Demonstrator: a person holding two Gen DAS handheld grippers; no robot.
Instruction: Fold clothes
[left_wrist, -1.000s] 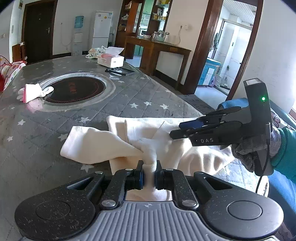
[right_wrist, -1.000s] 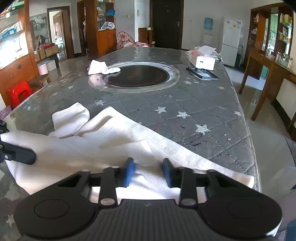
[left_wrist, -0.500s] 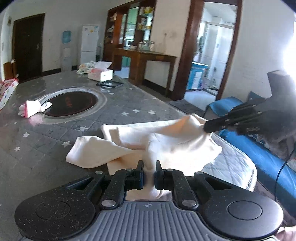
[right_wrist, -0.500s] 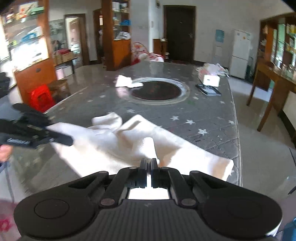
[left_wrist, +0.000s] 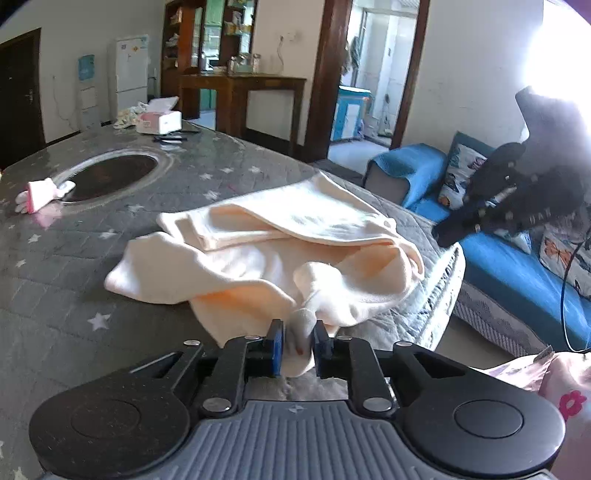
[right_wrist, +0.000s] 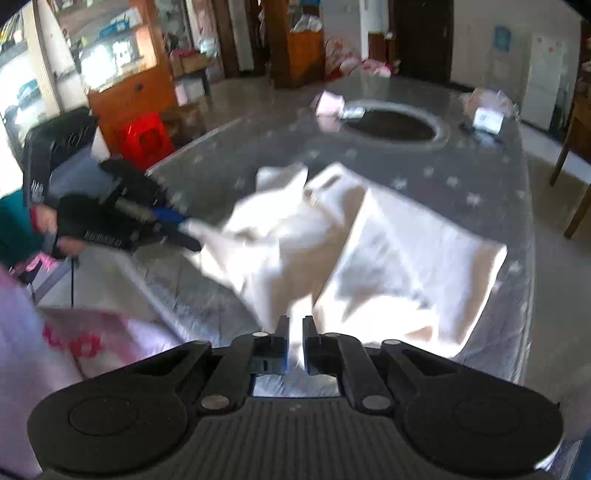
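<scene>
cream garment (left_wrist: 280, 254) is bunched at the near edge of the grey table (left_wrist: 92, 258). a twisted corner is pinched by the left gripper (left_wrist: 297, 345), another bit of cloth by the right gripper (right_wrist: 294, 341); both clamped, likely so it can be spread for folding.

Left tongs (left_wrist: 297, 345): matte black linkage arms, silver round screws, blue pads on the fingertips, grey ribbed housing behind.
Right tongs (right_wrist: 294, 341): same black arms, silver screws, blue pad, dark ribbed housing.
Sleeve (right_wrist: 14, 229): teal.
Cable (left_wrist: 567, 280): thin, black.
Lettering: white, blurred, on the black body.
</scene>
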